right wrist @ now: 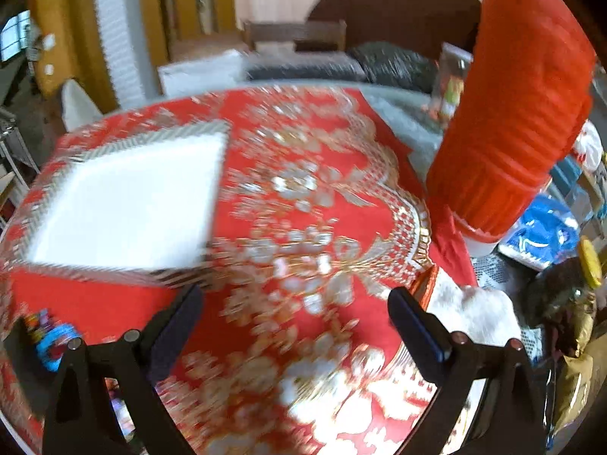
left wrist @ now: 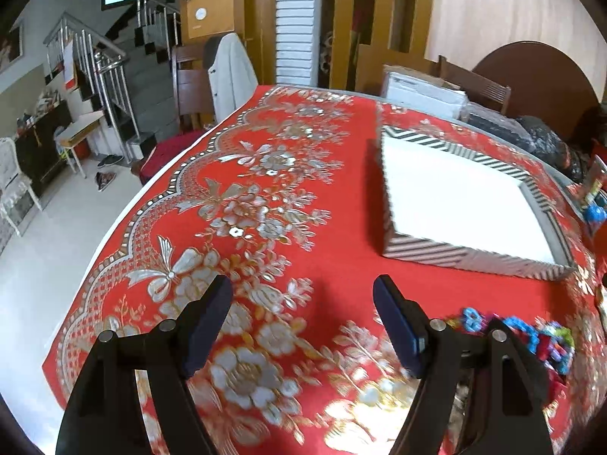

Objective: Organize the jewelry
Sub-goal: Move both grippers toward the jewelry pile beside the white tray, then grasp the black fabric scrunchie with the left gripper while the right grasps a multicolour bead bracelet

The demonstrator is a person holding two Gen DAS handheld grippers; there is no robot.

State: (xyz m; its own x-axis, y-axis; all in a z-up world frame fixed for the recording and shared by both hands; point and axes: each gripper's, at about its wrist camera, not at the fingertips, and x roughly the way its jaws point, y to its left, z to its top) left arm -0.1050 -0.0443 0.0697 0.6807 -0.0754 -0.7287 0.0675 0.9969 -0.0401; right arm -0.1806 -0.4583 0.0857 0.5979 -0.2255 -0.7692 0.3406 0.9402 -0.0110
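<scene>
Over the red floral tablecloth point(left wrist: 273, 197), the left gripper point(left wrist: 303, 314) hovers with its jaws spread wide and nothing between them. At about two o'clock from it sits the striped-rim tray point(left wrist: 421, 254), its white inside bare. Down at three o'clock, just past the left gripper's right finger, lies the jewelry point(left wrist: 531, 337), a heap of bright blue, red and purple pieces on the cloth, apart from the tray.

Switching to the right wrist view, and it's badly smeared: the right gripper point(right wrist: 296, 314) is also released, fingers well apart over the cloth, gripping nothing. The tray shows at ten o'clock, the colourful heap at nine o'clock near the frame edge. Up at one to two o'clock stands a red ribbed object point(right wrist: 519, 113), possibly a lantern, though the blur leaves that uncertain.
</scene>
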